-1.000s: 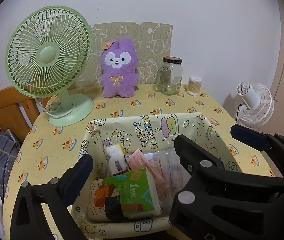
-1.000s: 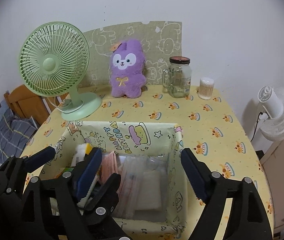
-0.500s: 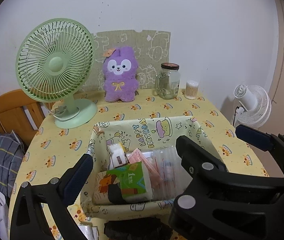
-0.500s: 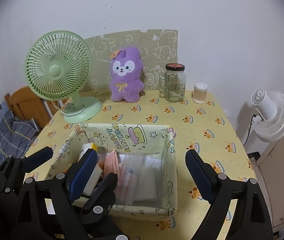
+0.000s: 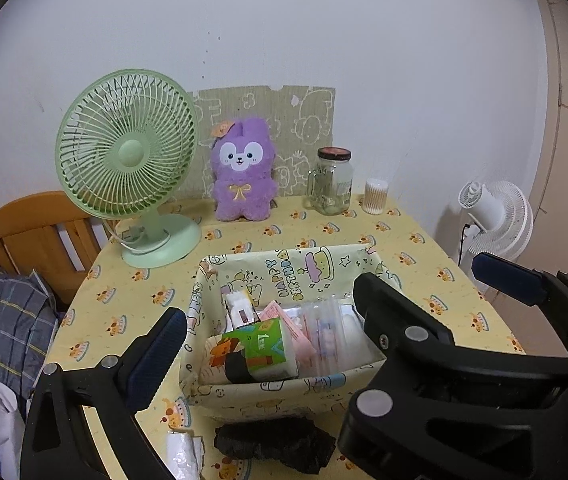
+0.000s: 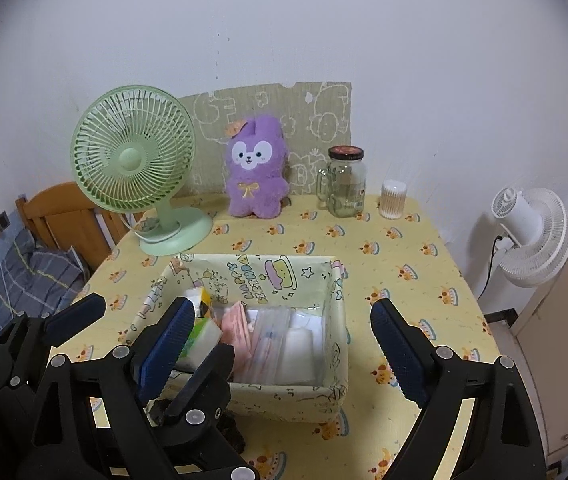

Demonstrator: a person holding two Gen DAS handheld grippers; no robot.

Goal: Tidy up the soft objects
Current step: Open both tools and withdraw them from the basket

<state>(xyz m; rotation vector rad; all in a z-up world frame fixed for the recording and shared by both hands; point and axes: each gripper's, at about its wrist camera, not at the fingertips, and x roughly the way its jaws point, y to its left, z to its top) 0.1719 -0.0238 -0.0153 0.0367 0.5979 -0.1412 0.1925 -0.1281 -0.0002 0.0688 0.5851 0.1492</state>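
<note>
1. The fabric basket (image 6: 336, 320) already holds the tissue pack (image 5: 268, 346) and the clear sachets (image 6: 280, 340).
2. Both the left gripper (image 5: 268, 328) and the right gripper (image 6: 284, 320) stand wide and empty.
3. A dark soft item (image 5: 276, 442) lies on the table (image 6: 404, 248) just before the basket, probably left to sort.

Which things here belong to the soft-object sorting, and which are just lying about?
Job:
- fabric bin
- tissue pack and clear packets inside the bin
- dark cloth on the table in front of the bin
- white packet beside the cloth

Lying about:
- green fan
- purple plush, possibly
- jar
- cotton swabs
- white fan
</note>
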